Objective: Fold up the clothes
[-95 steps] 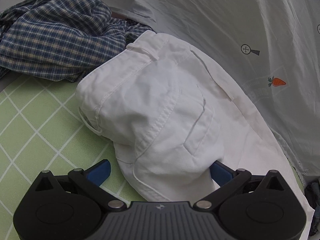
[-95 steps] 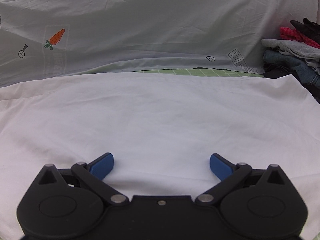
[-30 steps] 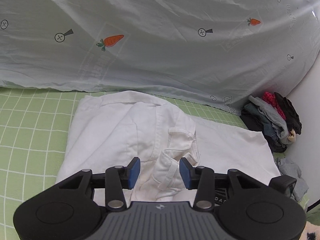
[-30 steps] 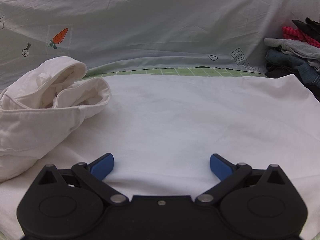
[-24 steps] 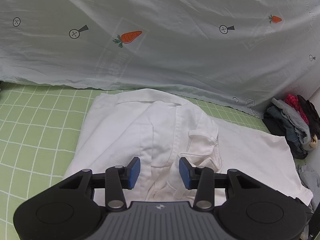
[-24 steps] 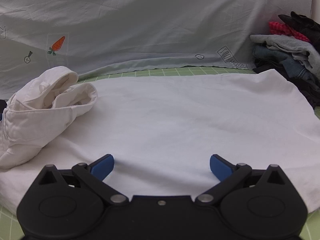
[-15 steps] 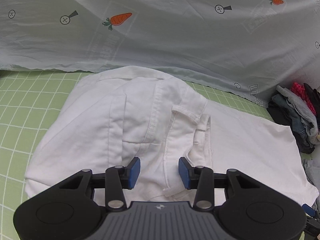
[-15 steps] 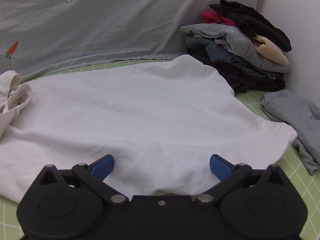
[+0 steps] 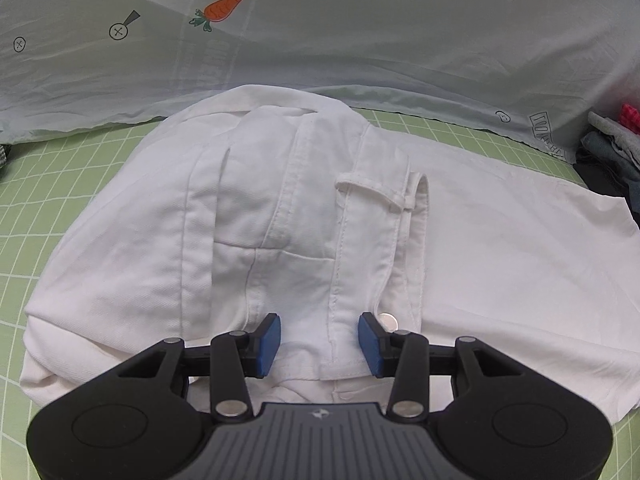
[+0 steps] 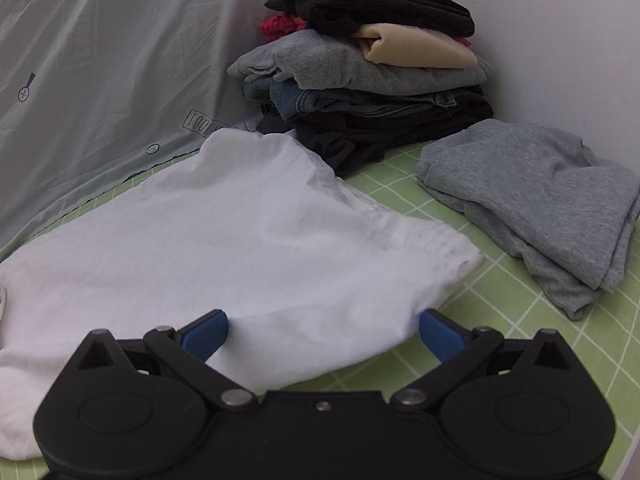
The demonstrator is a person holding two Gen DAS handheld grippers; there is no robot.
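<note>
Since a second ago the right gripper [image 10: 322,330] has swung rightward, bringing the stack of folded clothes [image 10: 368,64] and a grey garment [image 10: 532,200] into view; its jaws stand wide over the near hem of the white trousers [image 9: 280,216], grasping nothing. On the green checked mat [image 9: 60,184], the left gripper [image 9: 319,339] has dipped closer, clenched on the trousers' waistband fold.
</note>
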